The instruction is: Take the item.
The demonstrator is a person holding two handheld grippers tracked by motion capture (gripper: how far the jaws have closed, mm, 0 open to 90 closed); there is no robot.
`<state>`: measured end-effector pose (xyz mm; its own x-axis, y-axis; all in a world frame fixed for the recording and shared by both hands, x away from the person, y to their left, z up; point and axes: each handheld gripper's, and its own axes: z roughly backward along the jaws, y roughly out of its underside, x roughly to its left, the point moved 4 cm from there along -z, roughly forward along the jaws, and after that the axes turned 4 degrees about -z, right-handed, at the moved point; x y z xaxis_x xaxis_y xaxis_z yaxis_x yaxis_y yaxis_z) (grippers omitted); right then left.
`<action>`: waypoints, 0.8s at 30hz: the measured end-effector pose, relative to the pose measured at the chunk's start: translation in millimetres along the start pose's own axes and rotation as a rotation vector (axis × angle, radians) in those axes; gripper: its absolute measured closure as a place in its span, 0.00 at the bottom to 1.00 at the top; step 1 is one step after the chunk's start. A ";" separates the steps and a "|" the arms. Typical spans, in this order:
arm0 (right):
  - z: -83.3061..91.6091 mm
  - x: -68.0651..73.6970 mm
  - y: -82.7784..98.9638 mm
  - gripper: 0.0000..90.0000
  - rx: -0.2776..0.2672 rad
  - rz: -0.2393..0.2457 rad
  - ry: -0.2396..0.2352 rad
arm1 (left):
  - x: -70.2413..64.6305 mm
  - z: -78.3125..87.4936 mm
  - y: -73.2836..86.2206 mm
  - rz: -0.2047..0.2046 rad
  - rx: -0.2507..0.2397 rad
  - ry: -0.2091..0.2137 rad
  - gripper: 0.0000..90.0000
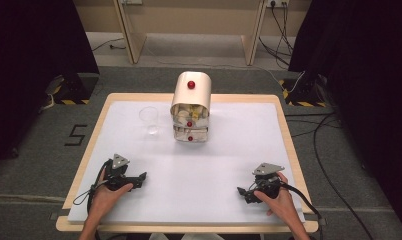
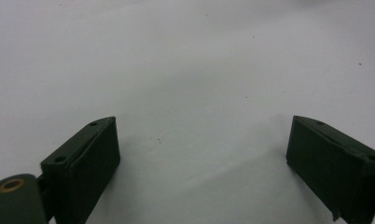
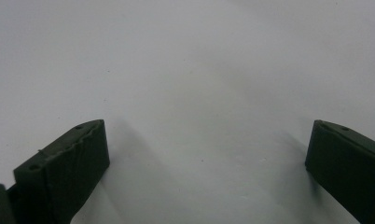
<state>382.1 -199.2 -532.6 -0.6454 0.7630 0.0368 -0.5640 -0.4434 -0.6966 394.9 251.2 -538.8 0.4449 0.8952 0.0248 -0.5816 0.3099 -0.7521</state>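
Resting low on the near part of the white tabletop (image 1: 229,150), both grippers sit idle, so my reading is that the work has not yet begun. The left gripper (image 1: 139,178) lies in the person's left hand (image 1: 105,197) near the front left corner, its fingers (image 2: 90,161) spread wide apart with nothing but bare white surface between them. The right gripper (image 1: 243,192) is held by the right hand (image 1: 281,200) near the front right corner, its fingers (image 3: 69,170) likewise wide apart and empty.

The things nearest to hand stand well apart from both grippers, toward the far middle of the tabletop: a small cream drawer cabinet (image 1: 191,107) with red knobs (image 1: 191,84) and a rounded top, and just to its left a clear plastic cup (image 1: 150,119) standing upright. Whatever comes first probably calls for a long forward reach by one gripper, then lining open fingers up on a small knob or on the cup's thin wall.

Around the wooden-edged tabletop lies grey carpet (image 1: 349,200), with dark curtains (image 1: 34,45) at both sides, cables (image 1: 321,145) trailing on the right, and wooden furniture legs (image 1: 131,35) beyond.
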 end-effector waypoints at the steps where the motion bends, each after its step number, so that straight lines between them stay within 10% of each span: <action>1: 0.0 0.2 0.0 0.00 0.000 -0.002 0.000 | 0.0 0.0 0.0 0.000 0.000 0.000 0.10; 24: 0.0 -0.3 0.0 0.00 0.000 0.003 -0.001 | 2.5 5.6 -4.3 0.001 -0.037 -0.018 0.17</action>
<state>382.4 -199.4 -532.6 -0.6473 0.7614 0.0355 -0.5624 -0.4457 -0.6965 394.7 253.9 -531.9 0.4324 0.9010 0.0357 -0.5562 0.2977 -0.7759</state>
